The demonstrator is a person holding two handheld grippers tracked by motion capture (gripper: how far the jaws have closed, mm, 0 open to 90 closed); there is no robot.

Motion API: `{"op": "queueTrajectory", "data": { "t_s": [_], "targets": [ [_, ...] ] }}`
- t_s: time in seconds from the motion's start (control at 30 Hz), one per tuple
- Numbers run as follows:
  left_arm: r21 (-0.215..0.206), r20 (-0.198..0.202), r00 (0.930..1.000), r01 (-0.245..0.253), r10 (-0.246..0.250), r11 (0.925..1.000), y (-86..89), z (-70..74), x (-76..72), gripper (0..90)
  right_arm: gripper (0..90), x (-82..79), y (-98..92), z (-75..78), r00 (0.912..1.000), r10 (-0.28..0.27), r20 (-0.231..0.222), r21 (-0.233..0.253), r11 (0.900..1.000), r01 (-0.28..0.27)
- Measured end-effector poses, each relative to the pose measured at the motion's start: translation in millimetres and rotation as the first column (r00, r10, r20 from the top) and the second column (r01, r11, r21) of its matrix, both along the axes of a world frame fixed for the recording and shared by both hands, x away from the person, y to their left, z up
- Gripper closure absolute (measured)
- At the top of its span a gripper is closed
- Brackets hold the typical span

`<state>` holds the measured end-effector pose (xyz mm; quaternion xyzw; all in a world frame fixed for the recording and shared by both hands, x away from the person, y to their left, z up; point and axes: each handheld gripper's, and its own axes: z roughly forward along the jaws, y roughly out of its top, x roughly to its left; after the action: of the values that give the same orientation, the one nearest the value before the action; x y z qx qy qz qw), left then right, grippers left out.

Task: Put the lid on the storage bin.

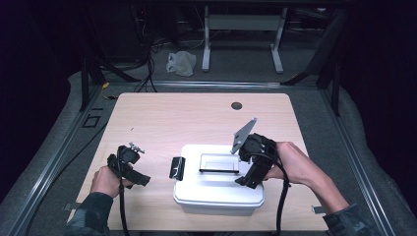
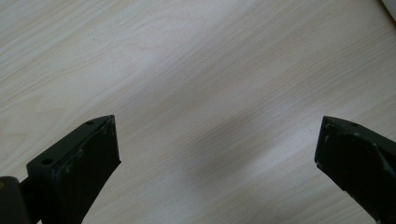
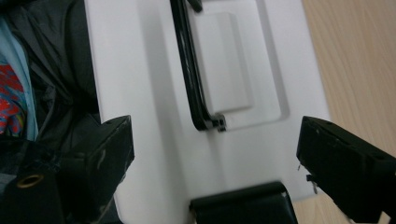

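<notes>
A white plastic box (image 1: 216, 189) with a lid sits on the wooden table (image 1: 162, 123) near its front edge. A black carry handle (image 1: 219, 170) lies flat in the lid's recess. The black latch (image 1: 177, 167) at the box's left end sticks outward. My right gripper (image 1: 248, 179) hovers open over the lid's right end. Along its own jaws I see the lid (image 3: 149, 116), the handle (image 3: 189, 70) and another black latch (image 3: 243, 203) between the wide-apart fingers; right gripper (image 3: 215, 144). My left gripper (image 1: 137, 177) is open over bare wood left of the box, left gripper (image 2: 217, 140) holding nothing.
A round cable hole (image 1: 236, 105) sits near the table's far edge. Beyond the table, a white plastic bag (image 1: 181, 63), cables and a white desk frame (image 1: 243, 29) lie on the grey floor. A corner of the box (image 2: 390, 6) shows at the left gripper view's top right.
</notes>
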<state>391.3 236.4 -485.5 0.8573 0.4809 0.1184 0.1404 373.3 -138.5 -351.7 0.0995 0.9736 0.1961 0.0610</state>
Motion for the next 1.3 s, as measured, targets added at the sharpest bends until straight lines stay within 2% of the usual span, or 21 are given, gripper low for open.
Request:
{"op": "queueTrajectory", "data": {
  "t_s": [0.13,0.23,0.33,0.4,0.5,0.63,0.67,0.7,0.73,0.77,0.8,0.83,0.9,0.93,0.97,1.0,1.03,1.07,1.13,1.2,1.3],
  "targets": [
    [0.001,0.001,1.0000,0.004,-0.004,1.0000,0.6,0.3,-0.3,0.0,7.2,-2.6,-22.9,2.0,0.9967,-0.081,0.008,0.015,0.997,0.081],
    [0.002,-0.002,1.0000,0.003,-0.003,1.0000,0.5,-0.3,-0.1,0.0,5.8,-2.7,-44.9,0.9,0.9866,-0.162,0.017,0.035,0.986,0.161],
    [0.005,0.000,1.0000,0.004,-0.004,1.0000,-1.1,0.0,-0.7,0.0,4.5,-2.3,-63.5,-4.7,0.9708,-0.238,0.030,0.041,0.971,0.237],
    [0.004,0.001,1.0000,0.003,-0.003,1.0000,-0.7,0.1,-0.9,0.0,3.7,-1.8,-76.2,-8.1,0.9573,-0.287,0.031,0.059,0.957,0.285],
    [0.005,-0.001,1.0000,0.002,-0.002,1.0000,0.6,-0.2,-0.7,0.0,3.3,-1.6,-96.4,-12.4,0.9307,-0.364,0.034,0.092,0.929,0.360],
    [0.004,0.000,1.0000,-0.002,0.002,1.0000,0.9,-0.5,-0.8,0.0,3.0,-1.5,-122.6,-22.9,0.8756,-0.482,0.032,0.130,0.871,0.475],
    [0.004,-0.001,1.0000,-0.002,0.002,1.0000,0.9,-0.7,-0.6,0.0,2.8,-1.4,-128.8,-26.6,0.8562,-0.516,0.032,0.136,0.851,0.508],
    [0.005,-0.001,1.0000,-0.002,0.002,1.0000,0.9,-0.9,-0.4,0.0,2.6,-0.6,-134.8,-31.4,0.8440,-0.536,0.021,0.140,0.837,0.528],
    [0.005,-0.002,1.0000,-0.001,0.001,1.0000,0.9,-1.2,-0.2,0.0,1.6,0.6,-140.3,-36.7,0.8243,-0.566,0.007,0.134,0.817,0.560],
    [0.005,-0.002,1.0000,-0.001,0.001,1.0000,0.9,-1.2,-0.2,0.0,1.6,0.6,-140.3,-36.7,0.8243,-0.566,0.007,0.134,0.817,0.560],
    [0.008,-0.003,1.0000,-0.001,0.001,1.0000,0.9,-1.6,-0.1,0.0,1.3,1.8,-145.4,-42.7,0.8089,-0.588,0.003,0.133,0.802,0.582],
    [0.008,-0.005,1.0000,-0.001,0.001,1.0000,0.9,-1.9,0.1,0.0,1.7,3.6,-153.3,-52.4,0.7849,-0.620,-0.006,0.147,0.776,0.614],
    [0.013,-0.009,1.0000,-0.001,0.001,0.9999,1.0,-3.0,1.1,0.0,1.7,9.0,-164.5,-73.2,0.7429,-0.669,-0.028,0.147,0.732,0.665],
    [0.014,-0.011,0.9999,-0.001,0.001,0.9999,1.1,-3.4,1.8,0.0,1.5,10.5,-165.7,-78.8,0.7321,-0.681,-0.031,0.133,0.723,0.678],
    [0.014,-0.011,0.9999,-0.001,0.001,0.9999,1.1,-3.4,1.8,0.0,1.5,10.5,-165.7,-78.8,0.7321,-0.681,-0.031,0.133,0.723,0.678],
    [0.014,-0.011,0.9999,-0.001,0.001,0.9999,1.3,-3.8,2.7,0.0,1.1,16.3,-169.1,-96.6,0.7135,-0.699,-0.048,0.106,0.707,0.700],
    [0.012,-0.012,0.9999,-0.003,0.003,0.9999,1.7,-4.2,3.6,0.0,0.7,18.2,-169.1,-103.7,0.7054,-0.707,-0.049,0.084,0.701,0.708],
    [0.011,-0.013,0.9999,-0.003,0.003,0.9999,2.0,-4.4,3.9,0.0,0.4,19.1,-168.7,-108.2,0.7033,-0.709,-0.050,0.071,0.700,0.711],
    [0.013,-0.010,0.9999,-0.003,0.003,0.9999,2.9,-4.1,4.1,0.0,0.0,20.2,-165.9,-117.7,0.7051,-0.707,-0.058,0.045,0.704,0.709],
    [0.011,-0.010,0.9999,-0.004,0.004,0.9999,3.9,-3.9,4.3,0.0,0.0,20.6,-163.8,-122.0,0.7054,-0.708,-0.042,0.023,0.705,0.709],
    [0.007,-0.010,0.9999,-0.005,0.005,1.0000,4.5,-4.0,4.5,0.0,0.0,21.1,-164.1,-124.7,0.7044,-0.708,-0.044,0.018,0.704,0.710]
  ]
}}
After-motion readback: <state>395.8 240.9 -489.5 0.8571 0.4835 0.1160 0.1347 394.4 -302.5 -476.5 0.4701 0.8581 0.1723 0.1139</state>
